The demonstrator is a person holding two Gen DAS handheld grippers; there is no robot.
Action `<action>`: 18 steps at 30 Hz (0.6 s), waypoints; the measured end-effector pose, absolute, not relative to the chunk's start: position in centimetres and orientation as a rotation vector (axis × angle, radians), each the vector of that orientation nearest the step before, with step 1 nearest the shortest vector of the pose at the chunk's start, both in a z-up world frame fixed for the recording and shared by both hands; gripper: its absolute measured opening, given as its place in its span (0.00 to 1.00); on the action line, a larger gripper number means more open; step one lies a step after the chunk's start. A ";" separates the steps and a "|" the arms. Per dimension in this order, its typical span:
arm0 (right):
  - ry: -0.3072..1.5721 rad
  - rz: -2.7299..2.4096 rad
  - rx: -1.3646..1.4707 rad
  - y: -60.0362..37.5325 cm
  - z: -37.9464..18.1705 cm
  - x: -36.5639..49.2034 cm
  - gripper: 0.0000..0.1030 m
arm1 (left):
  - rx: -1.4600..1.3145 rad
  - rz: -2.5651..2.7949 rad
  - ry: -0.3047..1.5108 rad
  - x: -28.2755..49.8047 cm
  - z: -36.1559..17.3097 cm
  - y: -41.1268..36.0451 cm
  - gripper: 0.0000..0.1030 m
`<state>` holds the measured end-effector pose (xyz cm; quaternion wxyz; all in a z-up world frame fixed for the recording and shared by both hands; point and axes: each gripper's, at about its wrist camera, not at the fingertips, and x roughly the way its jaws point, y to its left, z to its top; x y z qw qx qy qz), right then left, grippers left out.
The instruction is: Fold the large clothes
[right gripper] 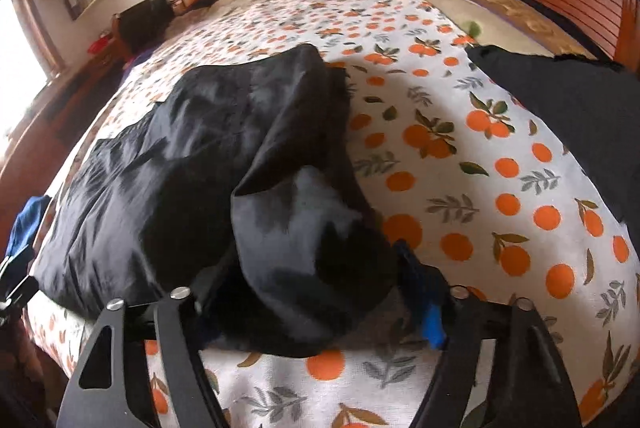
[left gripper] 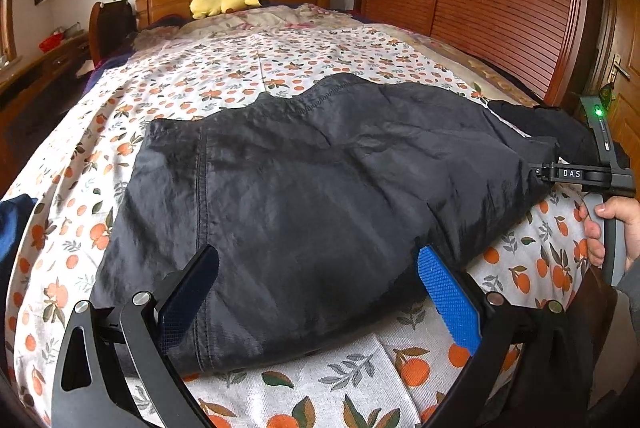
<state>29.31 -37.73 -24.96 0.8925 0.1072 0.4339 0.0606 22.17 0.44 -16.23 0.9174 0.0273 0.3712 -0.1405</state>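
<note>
jacket (left gripper: 312, 196), black and partly folded, lies across your bed (left gripper: 240, 68) on the orange-print sheet, its near hem at the bed's front edge. your left gripper (left gripper: 320, 292) hangs over that hem with its jaws spread wide, pads clear of the cloth on either side. your right gripper (right gripper: 304, 288) sits at the jacket's right end, where a bunched fold lies between its fingers; the jaws stand apart, and the blur hides whether the pads touch the cloth. your right hand (left gripper: 608, 228) shows on its handle. a yellow plush (left gripper: 222, 0) rests by the headboard.
</note>
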 end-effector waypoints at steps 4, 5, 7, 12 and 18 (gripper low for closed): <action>0.907 0.146 0.248 -37.6 -25.1 29.5 0.61 | 0.064 -0.294 0.770 22.2 -16.6 0.1 0.97; 0.909 0.150 0.253 -37.5 -25.2 29.5 0.57 | 0.066 -0.295 0.771 22.1 -16.6 0.0 0.97; 0.907 0.173 0.274 -37.4 -25.1 29.4 0.47 | 0.068 -0.295 0.773 22.1 -16.6 0.0 0.98; 0.850 0.208 0.305 -37.5 -24.1 29.2 0.11 | 0.072 -0.293 0.779 21.9 -16.9 -0.3 0.98; 0.693 0.251 0.327 -38.1 -19.3 27.6 0.06 | 0.069 -0.292 0.770 21.6 -16.5 -0.3 0.98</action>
